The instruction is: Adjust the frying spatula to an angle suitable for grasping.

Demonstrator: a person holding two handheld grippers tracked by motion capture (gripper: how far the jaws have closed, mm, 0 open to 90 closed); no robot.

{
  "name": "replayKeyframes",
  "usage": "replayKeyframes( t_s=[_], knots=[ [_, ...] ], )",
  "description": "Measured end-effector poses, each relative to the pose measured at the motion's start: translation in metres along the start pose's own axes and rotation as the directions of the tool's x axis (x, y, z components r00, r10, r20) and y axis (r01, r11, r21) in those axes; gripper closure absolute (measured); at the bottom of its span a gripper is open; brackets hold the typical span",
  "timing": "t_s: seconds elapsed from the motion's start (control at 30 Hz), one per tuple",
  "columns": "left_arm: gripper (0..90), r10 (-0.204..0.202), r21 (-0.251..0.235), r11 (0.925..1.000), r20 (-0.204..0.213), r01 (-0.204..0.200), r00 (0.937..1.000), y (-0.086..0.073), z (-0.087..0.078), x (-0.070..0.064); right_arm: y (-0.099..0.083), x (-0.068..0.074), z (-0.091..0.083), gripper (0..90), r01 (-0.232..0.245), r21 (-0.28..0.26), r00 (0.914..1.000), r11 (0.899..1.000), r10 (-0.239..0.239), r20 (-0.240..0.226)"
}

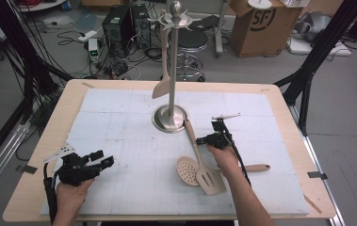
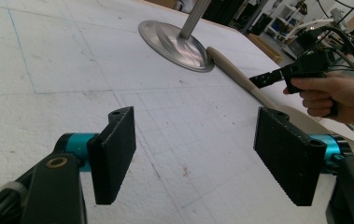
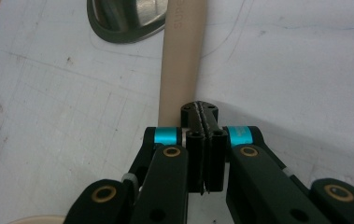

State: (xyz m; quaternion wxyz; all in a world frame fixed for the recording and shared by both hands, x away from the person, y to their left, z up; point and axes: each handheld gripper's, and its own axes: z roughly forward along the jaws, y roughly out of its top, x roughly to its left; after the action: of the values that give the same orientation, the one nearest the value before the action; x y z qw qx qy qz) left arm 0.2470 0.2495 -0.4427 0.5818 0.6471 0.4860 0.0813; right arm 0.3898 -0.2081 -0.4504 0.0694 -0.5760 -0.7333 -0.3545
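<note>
right gripper (image 3: 204,140): jaws pressed together, nothing between, hovering over spatula handle | left gripper (image 2: 195,154): jaws wide apart, over white mat (image 1: 119,127) | spatula (image 1: 203,165): flat on mat, handle end touching stand base (image 1: 169,117), beside skimmer (image 1: 188,170)

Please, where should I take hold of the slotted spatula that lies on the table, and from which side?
Grip the slotted spatula at the middle of its handle, coming from above with the jaws across it. The handle is narrow and lies free on the table, while the wide blade lies flat right beside the skimmer.
</note>
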Motion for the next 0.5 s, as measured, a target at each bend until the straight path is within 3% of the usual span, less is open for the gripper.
replayKeyframes(
  t_s=[0.1, 0.2, 0.4, 0.5],
  knots=[
    [30.2, -0.004, 0.002, 1.0000, 0.002, 0.004, 1.0000, -0.0002, 0.0003, -0.0001, 0.0001, 0.0013, -0.0009, 89.8, 0.012, 0.004, 0.9998, 1.000, -0.012, -0.018],
    [30.2, -0.004, 0.003, 1.0000, 0.002, 0.004, 1.0000, -0.0003, 0.0004, -0.0001, 0.0000, 0.0040, -0.0007, 89.8, 0.012, -0.006, 0.9975, 1.000, -0.012, -0.070],
    [30.3, -0.001, 0.003, 1.0000, 0.006, 0.001, 1.0000, -0.0003, 0.0013, -0.0012, -0.0011, 0.0073, -0.0025, 89.8, 0.021, -0.001, 0.9970, 1.000, -0.021, -0.075],
    [30.3, -0.001, 0.003, 1.0000, 0.006, 0.001, 1.0000, -0.0002, 0.0014, -0.0015, -0.0010, 0.0093, -0.0030, 89.8, 0.019, 0.004, 0.9930, 1.000, -0.019, -0.116]
  ],
)
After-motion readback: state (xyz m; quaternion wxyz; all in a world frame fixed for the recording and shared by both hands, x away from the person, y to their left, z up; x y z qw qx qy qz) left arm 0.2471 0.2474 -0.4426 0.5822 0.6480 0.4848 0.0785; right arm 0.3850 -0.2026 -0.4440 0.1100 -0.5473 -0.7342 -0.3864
